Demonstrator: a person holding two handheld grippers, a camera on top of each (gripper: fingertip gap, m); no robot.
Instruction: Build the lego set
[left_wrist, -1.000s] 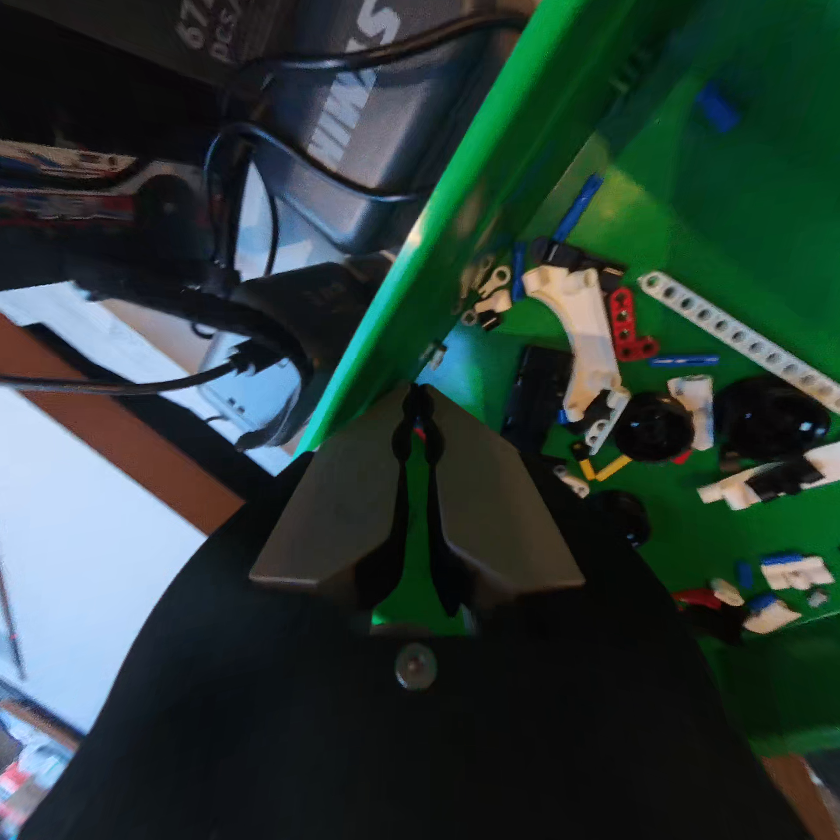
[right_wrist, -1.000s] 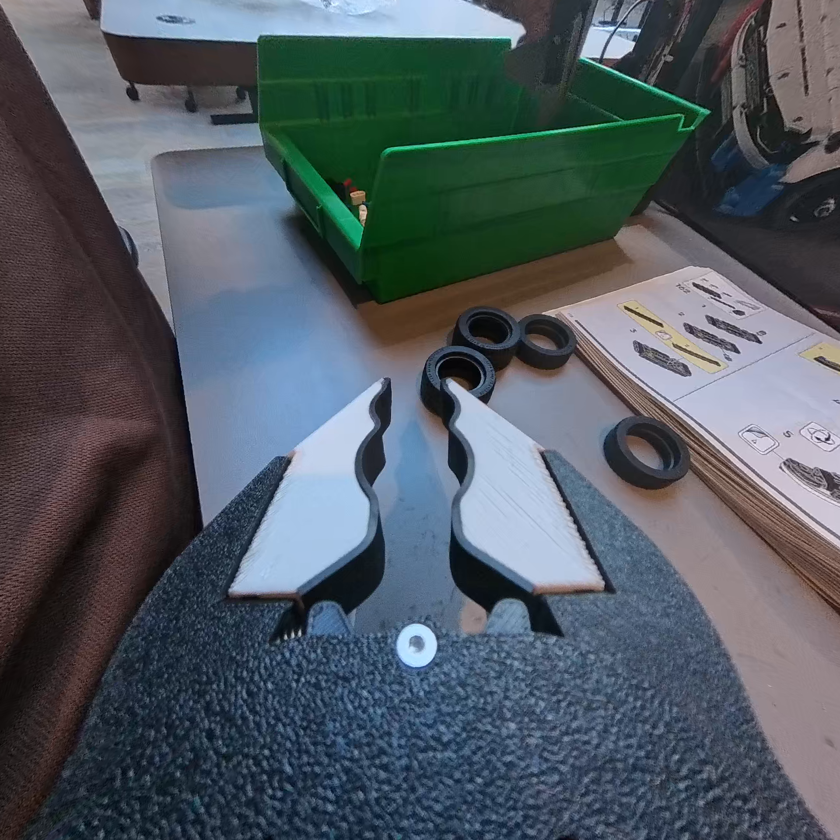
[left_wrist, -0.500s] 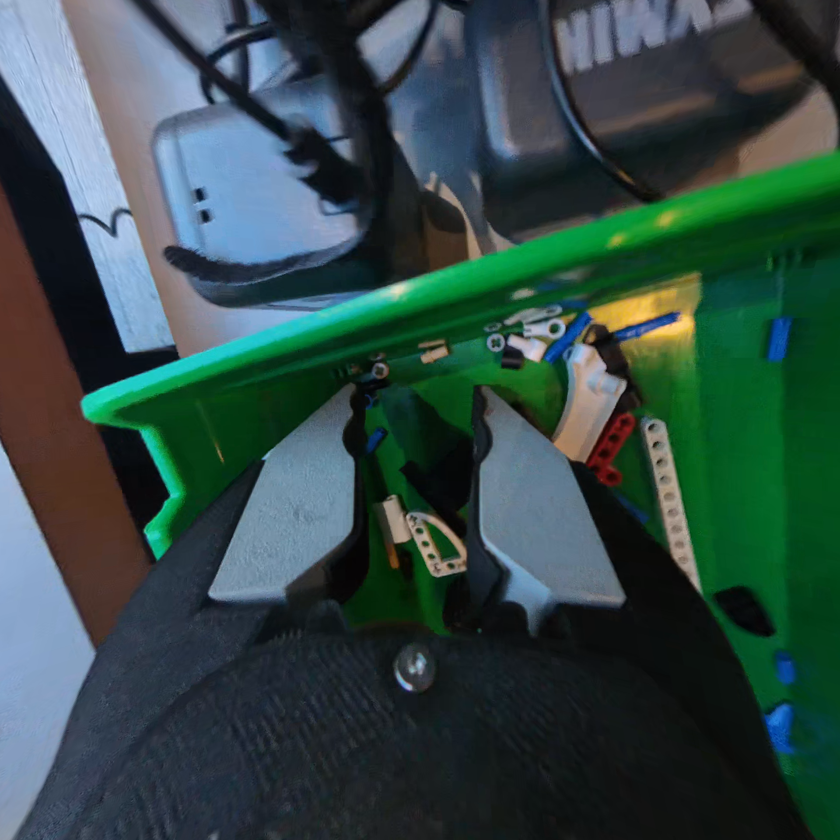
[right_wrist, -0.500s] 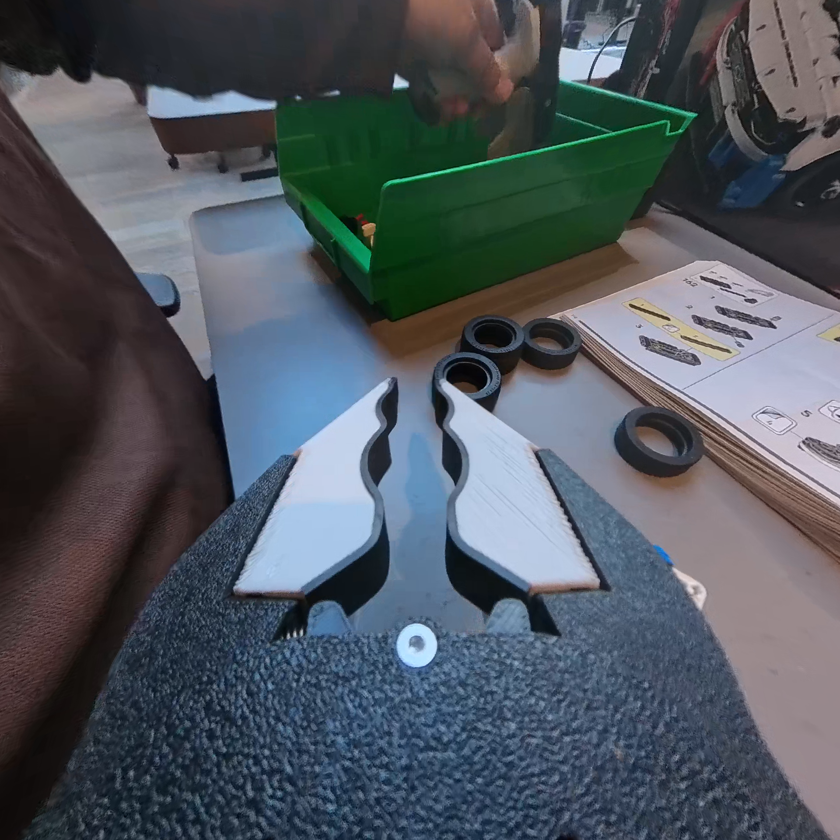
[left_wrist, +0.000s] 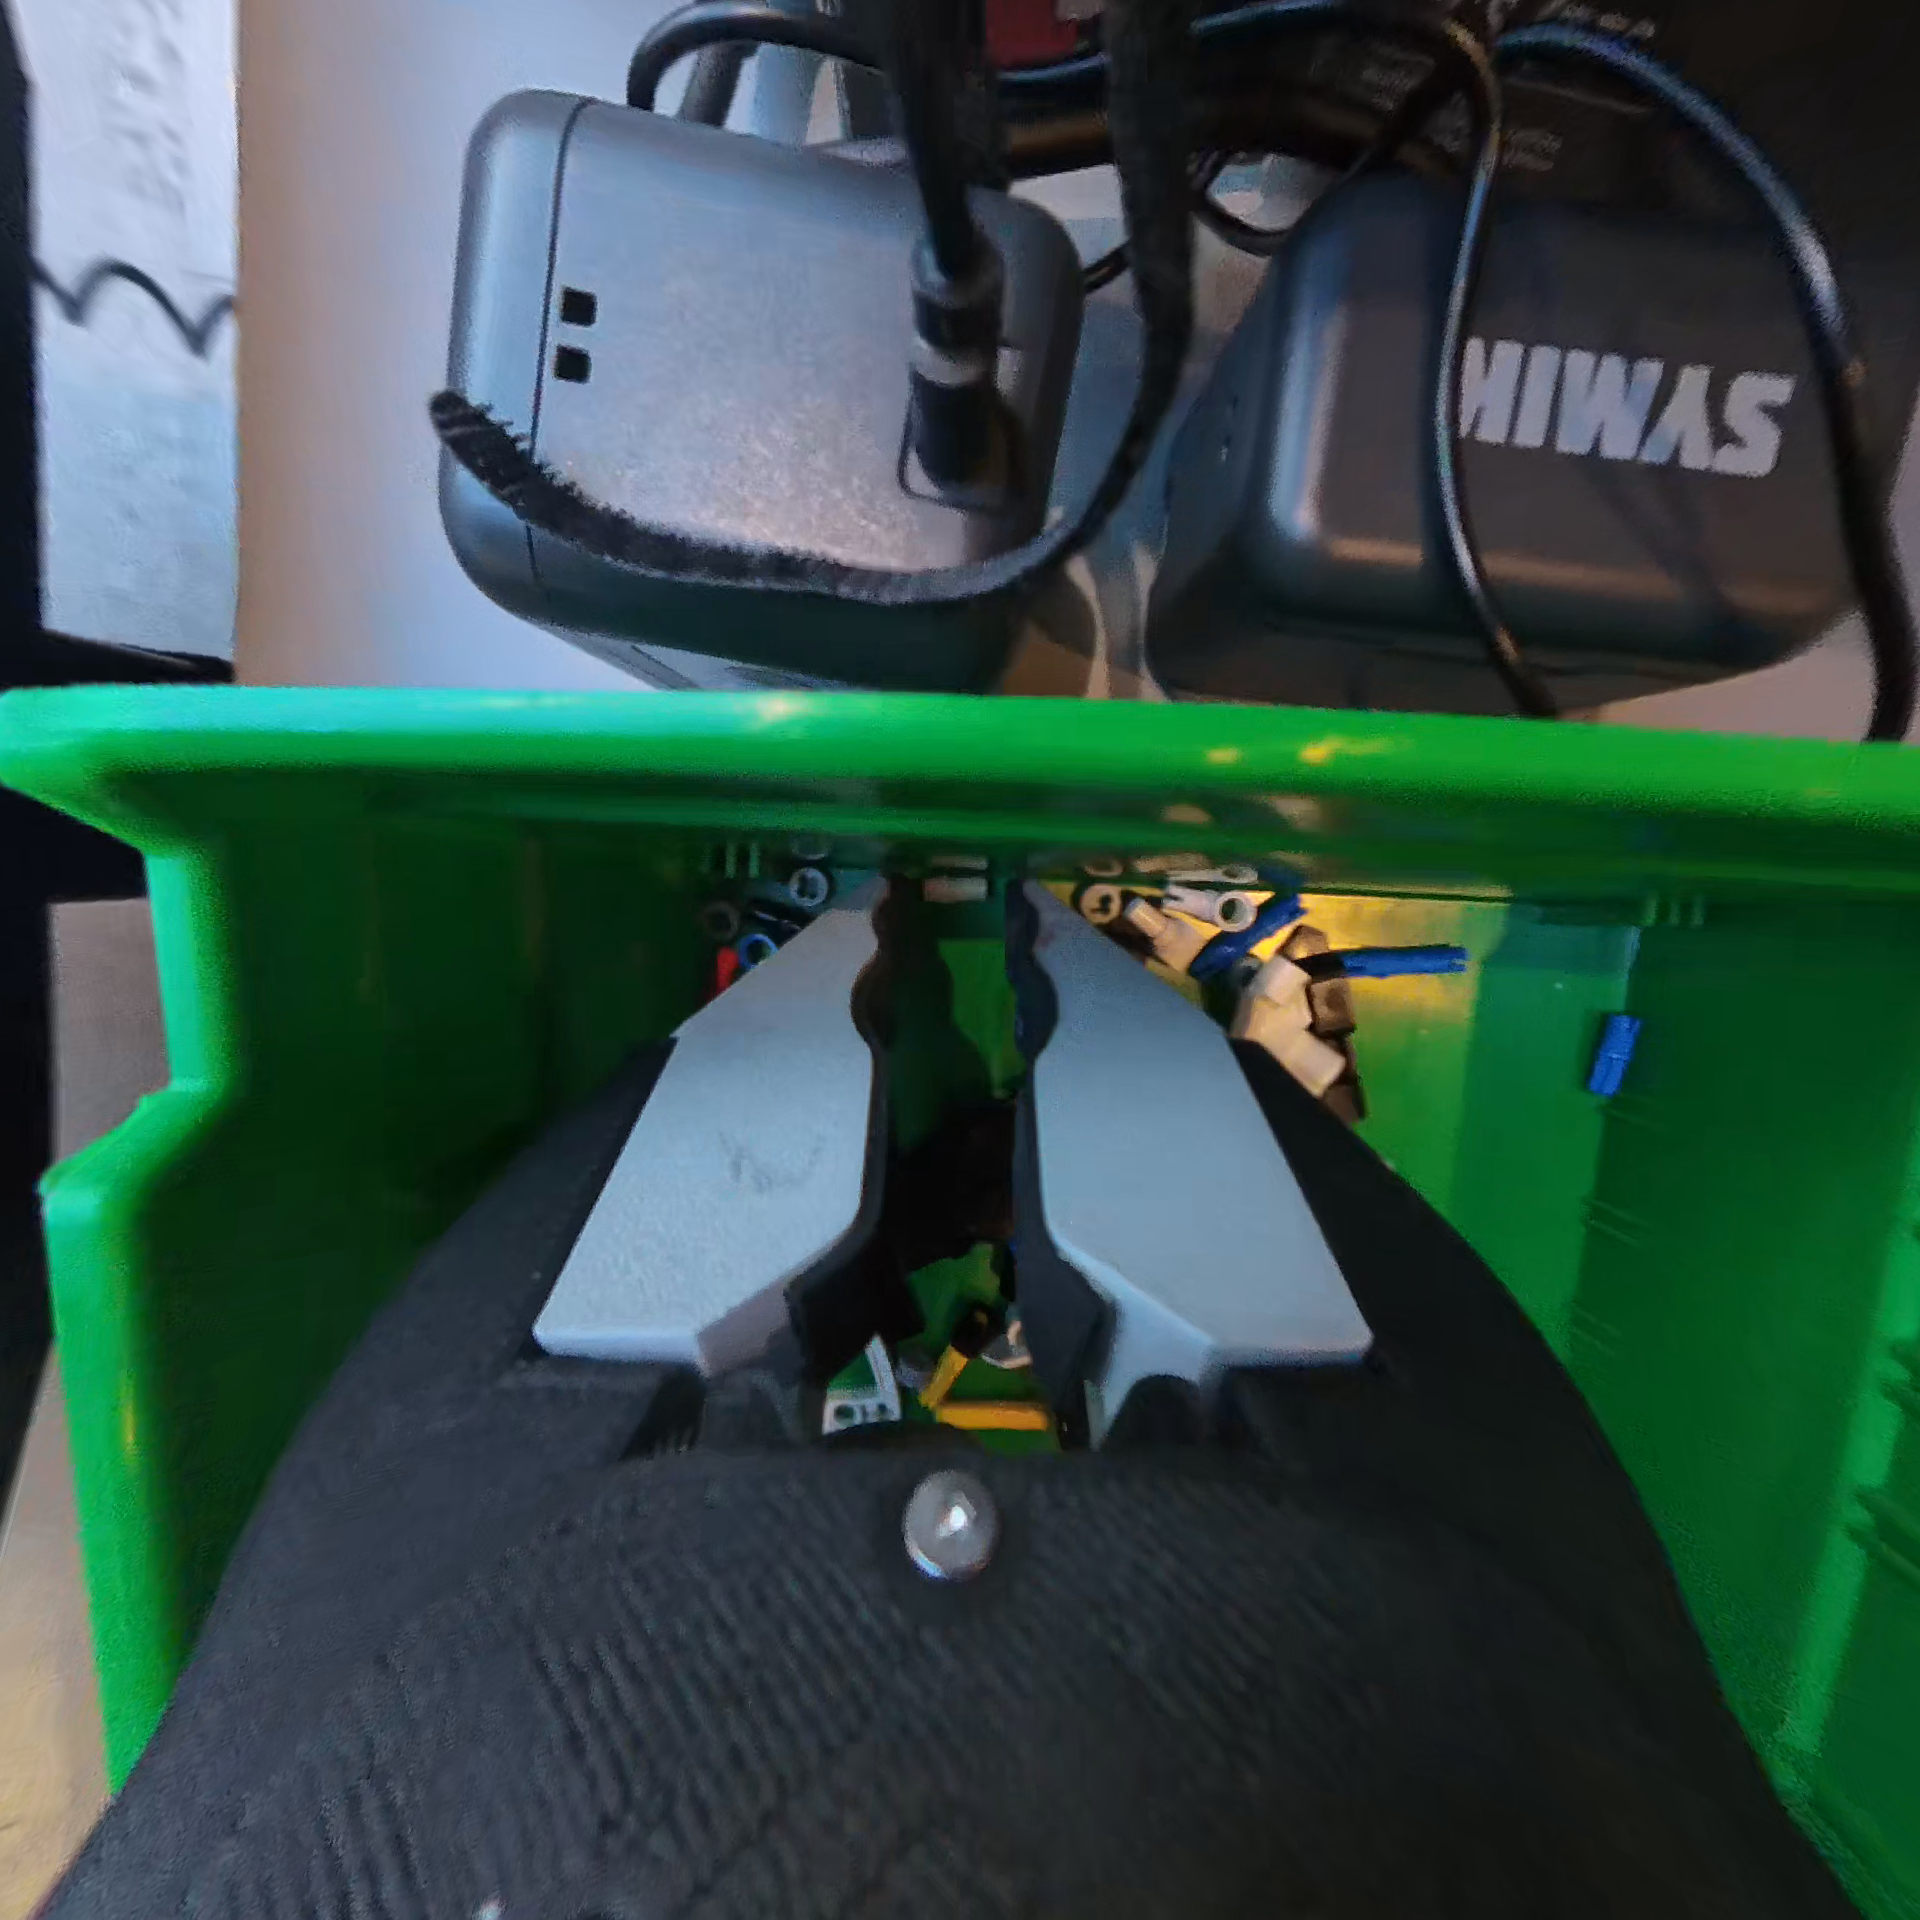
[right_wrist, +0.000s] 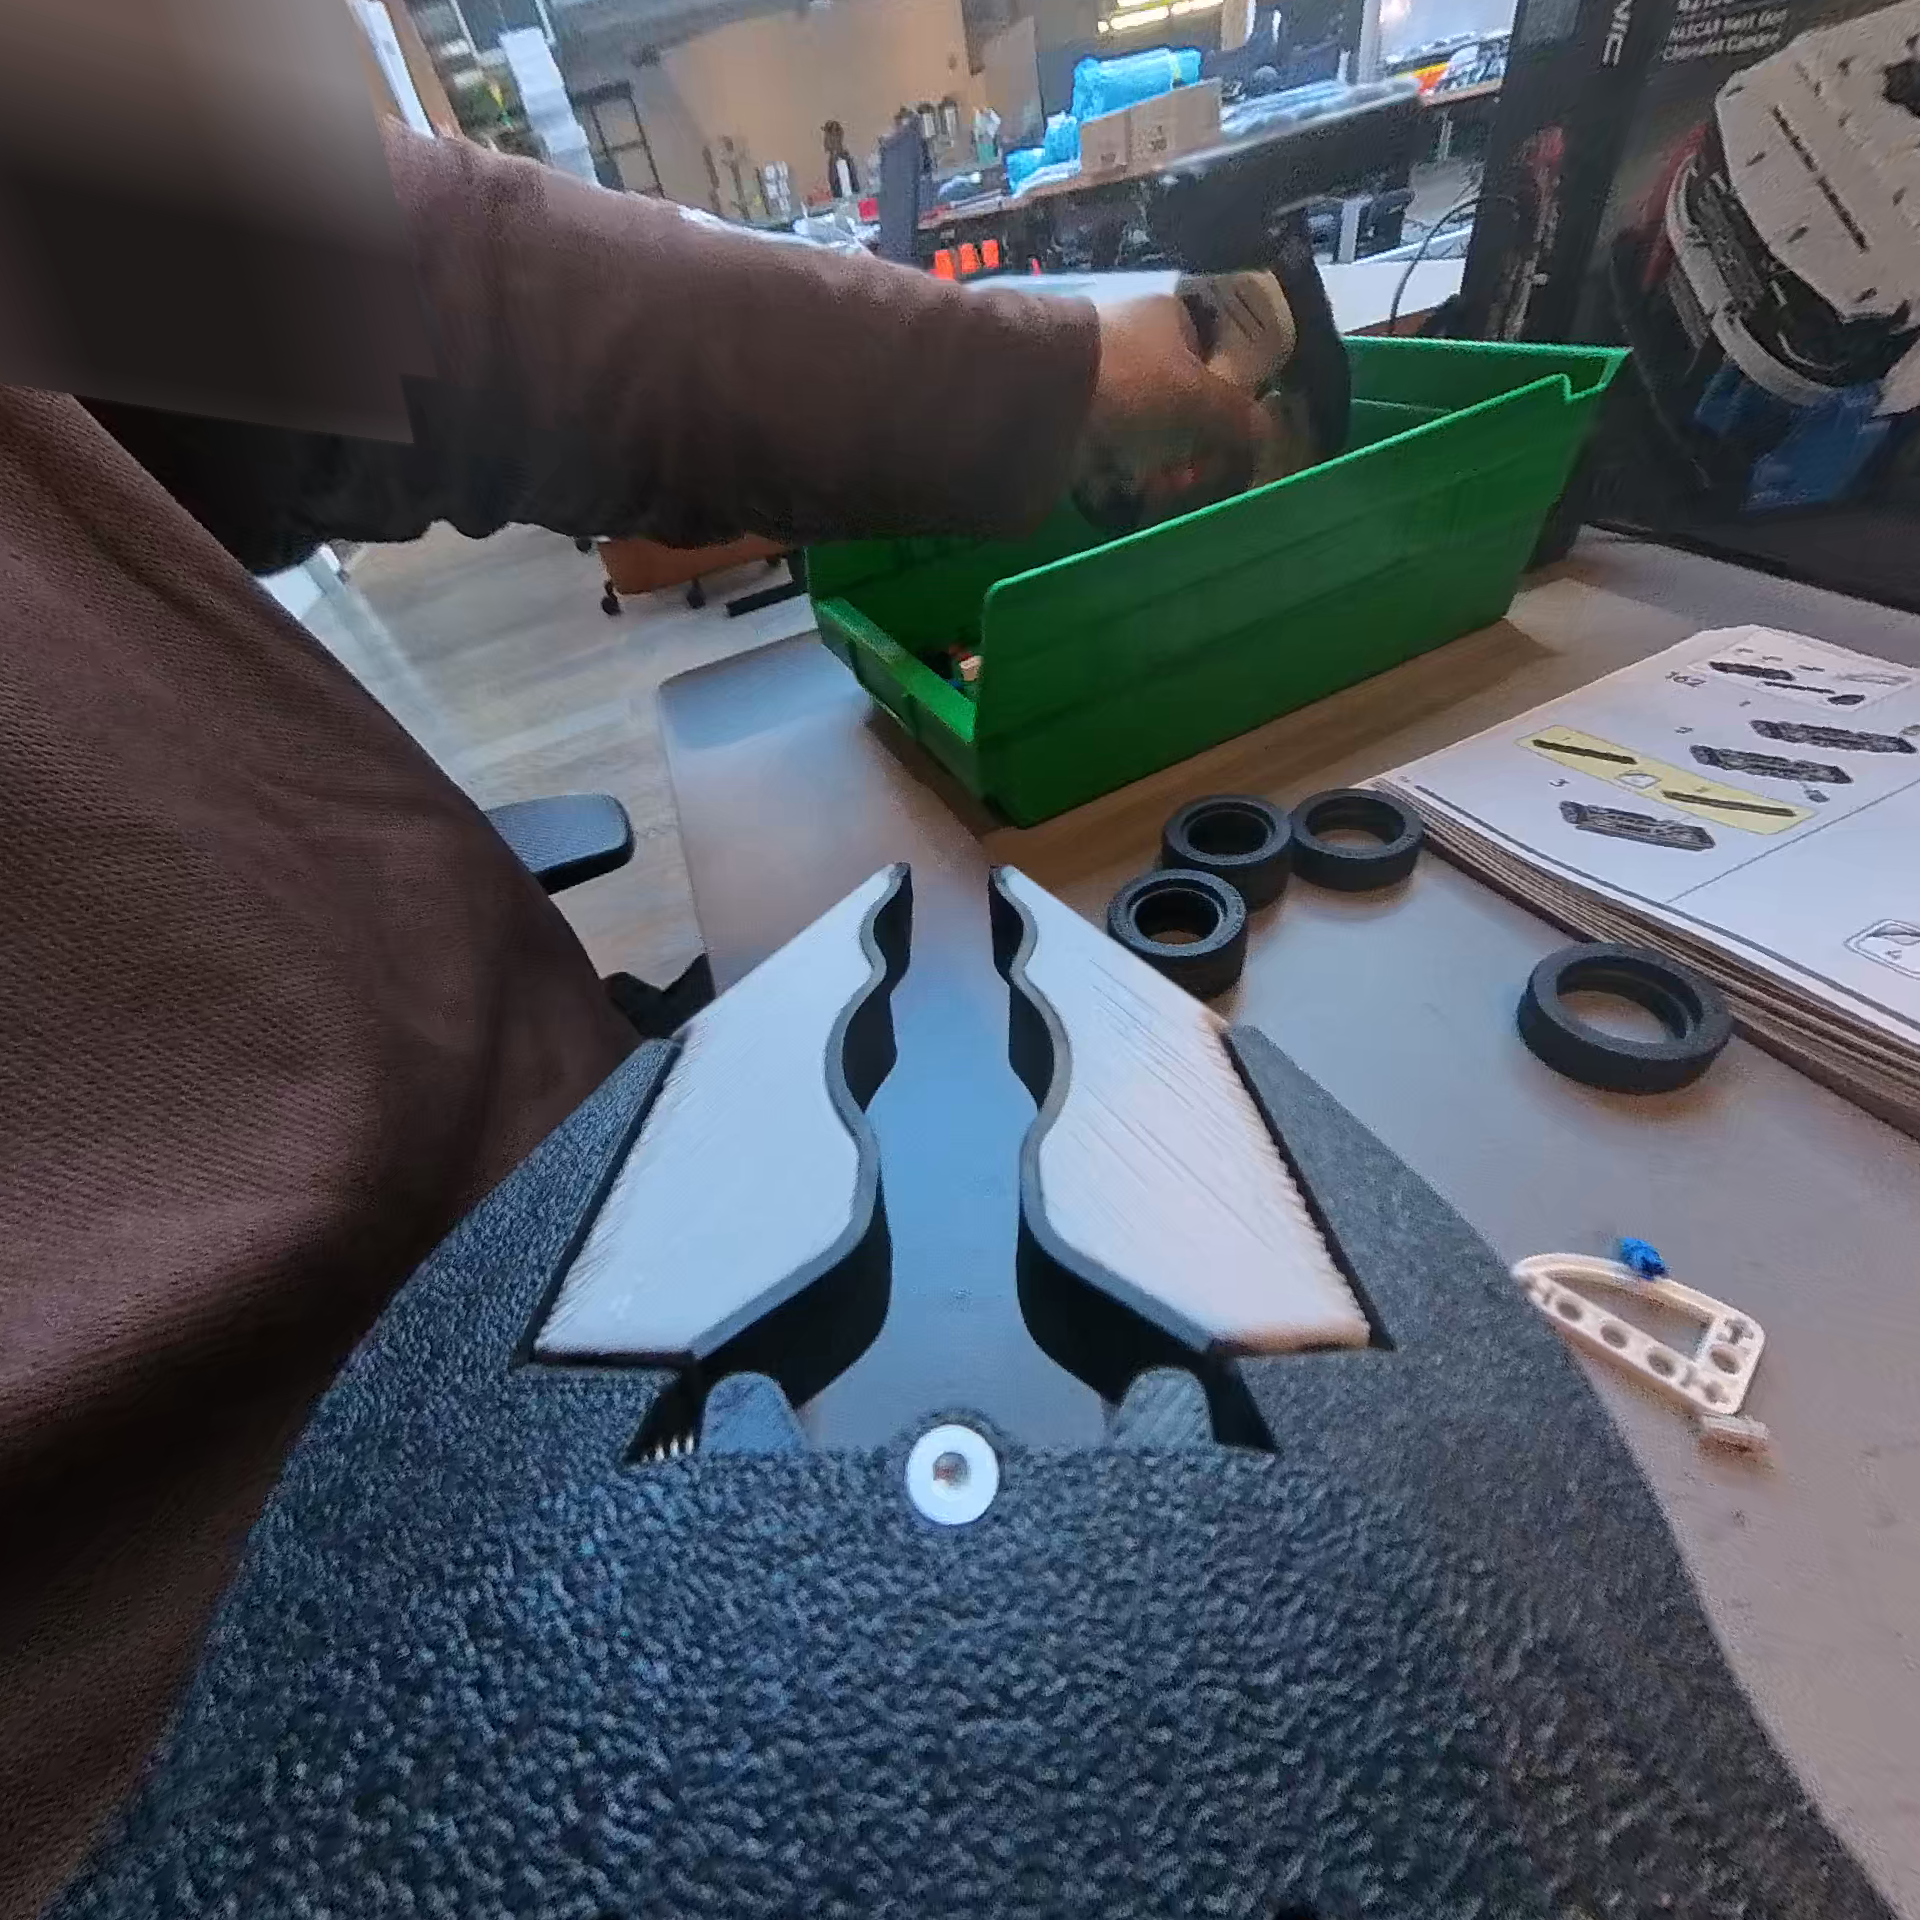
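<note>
My left gripper (left_wrist: 951, 914) is open and reaches low inside the green bin (left_wrist: 312, 987), with its tips near the far wall. Loose white, blue and black lego pieces (left_wrist: 1247, 966) lie by that wall, just right of the fingertips. Yellow pieces (left_wrist: 987, 1413) show under the fingers. A dark shape sits between the fingers; I cannot tell if it is touched. My right gripper (right_wrist: 951, 883) is open and empty above the table. Several black tyres (right_wrist: 1179, 925) lie just to its right. A white lego panel with a blue pin (right_wrist: 1652, 1340) lies at its right side.
An open instruction booklet (right_wrist: 1714, 810) lies at the right of the table. The green bin (right_wrist: 1195, 644) stands at the back, and a brown sleeve (right_wrist: 727, 343) reaches into it. Grey power adapters with black cables (left_wrist: 748, 395) sit behind the bin. A set box (right_wrist: 1766, 260) stands back right. My hands' fingertips stand some 45 cm from each other.
My left gripper went from shut to open and swung down into the bin to face its far wall. My right gripper drew back a little, bringing the white panel into view.
</note>
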